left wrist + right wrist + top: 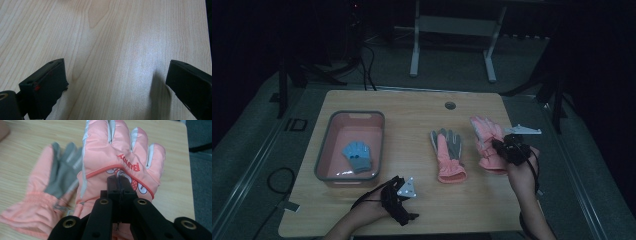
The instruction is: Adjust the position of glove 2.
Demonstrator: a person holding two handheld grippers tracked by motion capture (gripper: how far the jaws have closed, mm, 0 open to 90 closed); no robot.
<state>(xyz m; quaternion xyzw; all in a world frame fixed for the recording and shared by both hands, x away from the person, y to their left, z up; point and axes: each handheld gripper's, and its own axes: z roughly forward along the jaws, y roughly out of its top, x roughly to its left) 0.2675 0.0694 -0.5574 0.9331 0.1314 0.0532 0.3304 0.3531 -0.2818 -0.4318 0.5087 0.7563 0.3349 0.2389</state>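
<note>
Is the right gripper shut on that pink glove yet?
Yes, shut on it: the right gripper has its jaws together, pinching fabric of the pink glove.

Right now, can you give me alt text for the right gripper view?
The right tool is shut on the back of a pink ski glove with red lettering. A second pink glove, grey palm up, lies beside it on the wooden table.

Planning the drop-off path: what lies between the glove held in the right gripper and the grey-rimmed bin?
In the high view, the second pink glove, palm up, lies between the held glove and the bin; otherwise bare table.
</note>
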